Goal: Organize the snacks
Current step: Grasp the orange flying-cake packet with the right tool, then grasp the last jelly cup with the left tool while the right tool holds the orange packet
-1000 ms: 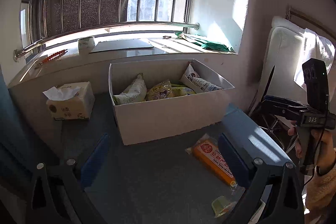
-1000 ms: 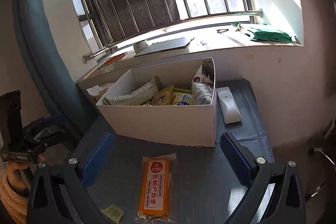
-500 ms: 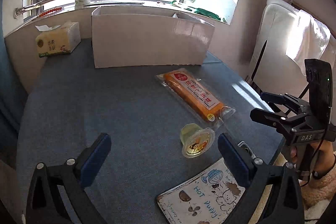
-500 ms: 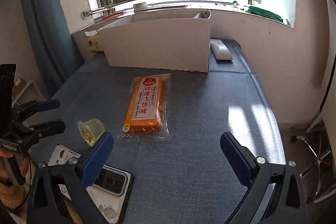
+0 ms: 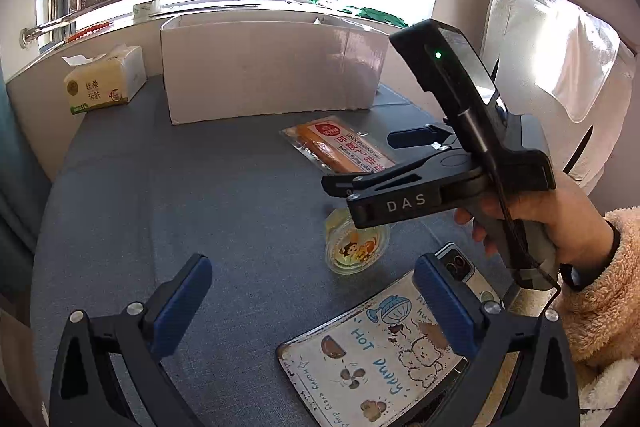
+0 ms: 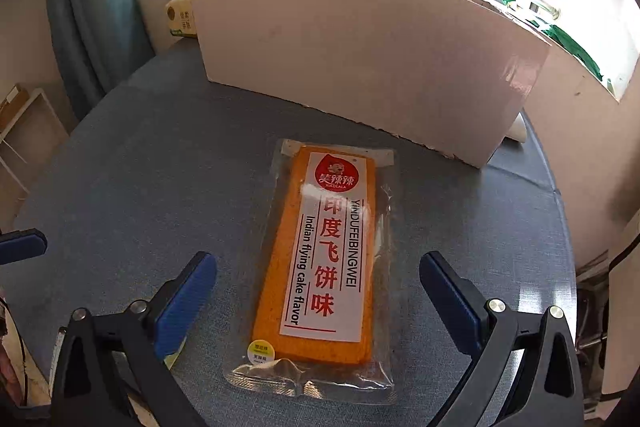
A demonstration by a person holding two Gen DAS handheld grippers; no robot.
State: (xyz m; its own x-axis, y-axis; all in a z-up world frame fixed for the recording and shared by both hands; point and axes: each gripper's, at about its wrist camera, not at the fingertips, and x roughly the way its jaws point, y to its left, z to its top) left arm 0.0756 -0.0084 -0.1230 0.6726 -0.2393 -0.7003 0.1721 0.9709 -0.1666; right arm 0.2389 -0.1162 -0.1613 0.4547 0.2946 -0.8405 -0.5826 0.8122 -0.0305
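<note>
An orange flying-cake snack packet [image 6: 324, 259] lies flat on the grey table in front of a white cardboard box [image 6: 360, 59]. My right gripper [image 6: 318, 301] is open just above the packet's near end, one blue pad on each side, touching nothing. In the left wrist view that gripper [image 5: 360, 161] hangs over the packet [image 5: 340, 147], held by a hand in a fluffy sleeve. A small jelly cup [image 5: 356, 247] sits below it. My left gripper [image 5: 312, 307] is open and empty over bare table, left of the cup. The box [image 5: 272, 67] hides its contents.
A tissue pack [image 5: 104, 79] stands left of the box. A phone [image 5: 460, 267] and a tin "Hot Puppy" sign [image 5: 372, 347] lie at the table's near right edge. A chair with a white towel [image 5: 560, 47] stands off to the right. A windowsill runs behind the box.
Both grippers have dropped low and pulled back from the box. The right gripper has moved in over the orange packet's near end. Both stay open.
</note>
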